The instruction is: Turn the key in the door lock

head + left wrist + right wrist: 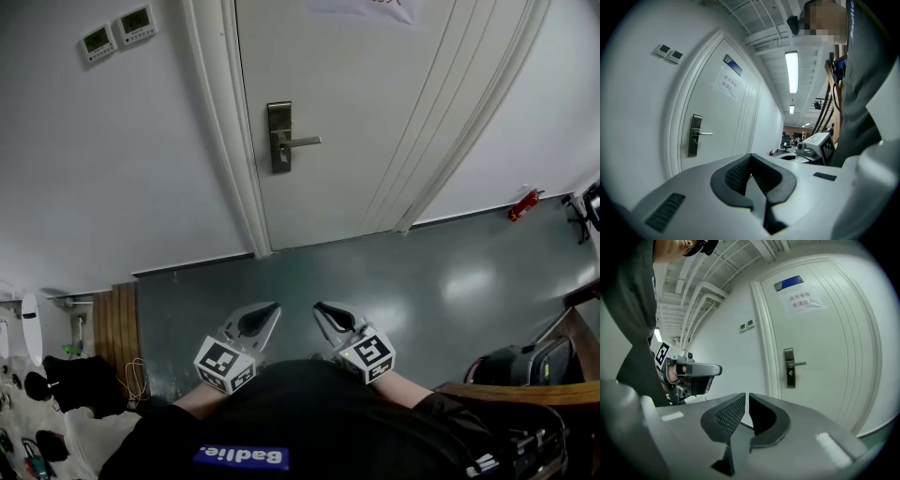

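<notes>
The white door (356, 112) is closed, and a metal lock plate (279, 138) with a lever handle (305, 142) sits at its left edge. The lock plate (695, 135) also shows in the left gripper view, and the lock plate (789, 367) in the right gripper view. It is too far off for me to make out a key. My left gripper (274, 307) (750, 155) is shut and empty. My right gripper (319, 306) (746, 394) is shut with nothing in it. Both are held close to the person's body, well short of the door and pointing toward it.
Two wall control panels (117, 33) hang left of the door frame. A red object (525, 203) lies by the wall at the right. A black bag (525, 361) and wooden furniture (506, 389) are at my right, and clutter (56, 384) at my left. Grey floor (375, 281) lies ahead.
</notes>
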Tool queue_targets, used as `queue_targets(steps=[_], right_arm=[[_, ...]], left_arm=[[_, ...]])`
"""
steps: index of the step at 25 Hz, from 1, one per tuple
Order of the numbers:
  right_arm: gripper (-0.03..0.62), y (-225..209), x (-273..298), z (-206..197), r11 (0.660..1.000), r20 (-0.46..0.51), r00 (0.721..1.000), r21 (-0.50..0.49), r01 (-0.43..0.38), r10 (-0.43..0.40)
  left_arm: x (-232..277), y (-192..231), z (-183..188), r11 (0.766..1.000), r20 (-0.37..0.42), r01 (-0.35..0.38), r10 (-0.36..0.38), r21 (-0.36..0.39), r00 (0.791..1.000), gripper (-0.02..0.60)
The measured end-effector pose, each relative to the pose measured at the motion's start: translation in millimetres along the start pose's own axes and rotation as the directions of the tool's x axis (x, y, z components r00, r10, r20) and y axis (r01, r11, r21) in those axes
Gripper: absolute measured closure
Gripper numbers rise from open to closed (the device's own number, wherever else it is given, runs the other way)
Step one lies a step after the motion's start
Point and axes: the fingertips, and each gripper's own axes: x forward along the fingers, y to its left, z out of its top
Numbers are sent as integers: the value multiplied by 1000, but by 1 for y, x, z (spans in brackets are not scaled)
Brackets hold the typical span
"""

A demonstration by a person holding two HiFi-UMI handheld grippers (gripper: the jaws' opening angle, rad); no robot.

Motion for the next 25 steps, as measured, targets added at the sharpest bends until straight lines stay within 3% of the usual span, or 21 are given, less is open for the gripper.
queue_targets(steps=[7,12,25], right_arm=[[579,-56,-19,-11,1000,-7,1000,28,10,-10],[579,-80,-10,-8,1000,-8,1000,17,4,-4],[579,-142,94,22,998,-52,997,-16,62,-63]], left_arm=[[53,-2,4,999,-10,-50,50,-9,999,575],[79,20,12,997,-9,-82,82,-1,997,575],[164,171,36,995,27,-100,101,-32,995,577]])
